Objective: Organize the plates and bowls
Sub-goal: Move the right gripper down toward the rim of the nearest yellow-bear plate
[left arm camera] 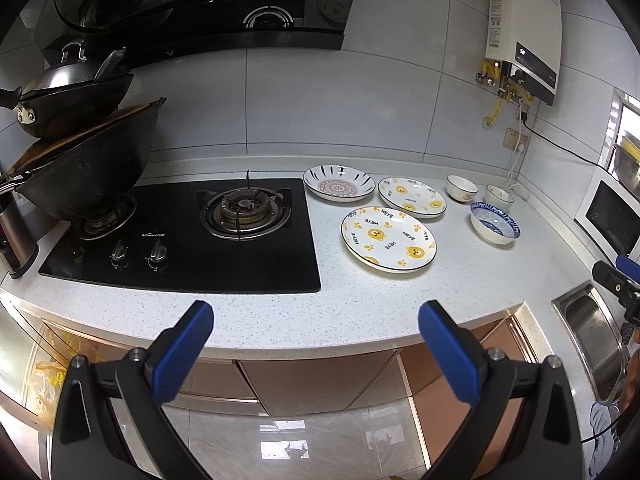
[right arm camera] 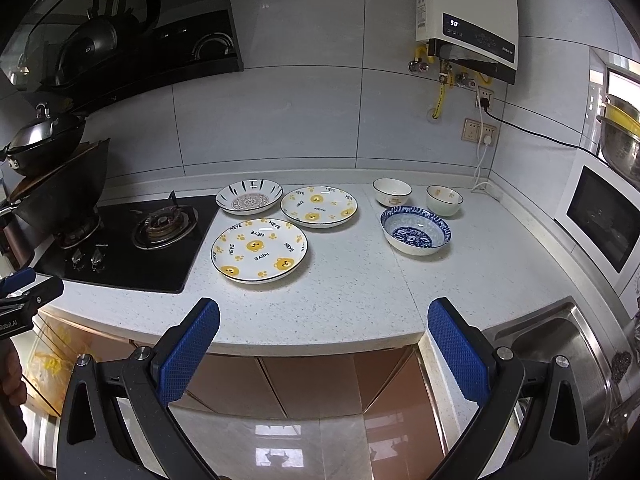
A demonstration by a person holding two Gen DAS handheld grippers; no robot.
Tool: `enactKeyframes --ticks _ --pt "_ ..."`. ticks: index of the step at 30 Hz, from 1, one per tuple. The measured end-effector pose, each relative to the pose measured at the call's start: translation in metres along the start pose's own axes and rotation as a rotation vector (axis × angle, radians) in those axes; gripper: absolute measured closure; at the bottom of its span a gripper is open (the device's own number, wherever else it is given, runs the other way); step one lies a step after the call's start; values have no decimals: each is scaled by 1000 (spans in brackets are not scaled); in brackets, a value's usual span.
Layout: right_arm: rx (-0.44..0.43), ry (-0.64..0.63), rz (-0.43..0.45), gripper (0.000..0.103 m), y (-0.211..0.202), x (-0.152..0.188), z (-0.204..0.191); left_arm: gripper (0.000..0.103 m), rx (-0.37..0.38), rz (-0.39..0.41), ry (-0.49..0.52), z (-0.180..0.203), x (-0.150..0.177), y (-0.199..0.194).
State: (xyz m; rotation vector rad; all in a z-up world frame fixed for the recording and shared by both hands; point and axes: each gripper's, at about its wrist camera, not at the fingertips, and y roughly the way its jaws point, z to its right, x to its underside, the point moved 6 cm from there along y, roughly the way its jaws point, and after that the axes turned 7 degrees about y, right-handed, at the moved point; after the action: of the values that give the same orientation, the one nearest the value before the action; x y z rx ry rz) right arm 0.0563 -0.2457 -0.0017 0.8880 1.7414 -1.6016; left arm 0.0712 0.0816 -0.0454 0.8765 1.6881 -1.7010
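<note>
three plates and three bowls are seen on the speckled tabletop [right arm camera: 340, 304] in both views. the near bear plate [right arm camera: 259, 250] is placed at 6 o'clock of the group, the far bear plate [right arm camera: 319, 207] at 1 o'clock of it, the patterned plate [right arm camera: 249, 197] at 11 o'clock beside the gas hob [right arm camera: 120, 248]. the blue bowl [right arm camera: 415, 230] is set at 3 o'clock of the plates, with the plain white bowl [right arm camera: 392, 192] and the bear-print bowl [right arm camera: 444, 200] behind it. nothing is stacked.

only in the left wrist view are the stacked woks [left arm camera: 84, 152] shown in full, at 9 o'clock. only in the right wrist view are the microwave [right arm camera: 600, 216] front and the sink [right arm camera: 560, 344] shown broadly, at 3 to 4 o'clock.

the left gripper [left arm camera: 316, 350] is held level off the tabletop edge, fingers spread wide, nothing between them. the right gripper [right arm camera: 324, 350] is held likewise, fingers apart and bare. both are kept well apart from the dishes.
</note>
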Motion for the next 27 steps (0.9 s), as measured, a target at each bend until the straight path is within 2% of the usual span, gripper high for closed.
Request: enactKeyframes --ticks 8,15,27 --pt "-19 -10 -20 1 19 -2 -3 0 6 -17 0 3 -2 13" --pt "-67 -28 -58 1 64 -11 -7 0 0 -51 3 10 -18 51" --pt "-176 -78 -70 1 172 -81 1 0 -70 -57 -29 26 -98 149"
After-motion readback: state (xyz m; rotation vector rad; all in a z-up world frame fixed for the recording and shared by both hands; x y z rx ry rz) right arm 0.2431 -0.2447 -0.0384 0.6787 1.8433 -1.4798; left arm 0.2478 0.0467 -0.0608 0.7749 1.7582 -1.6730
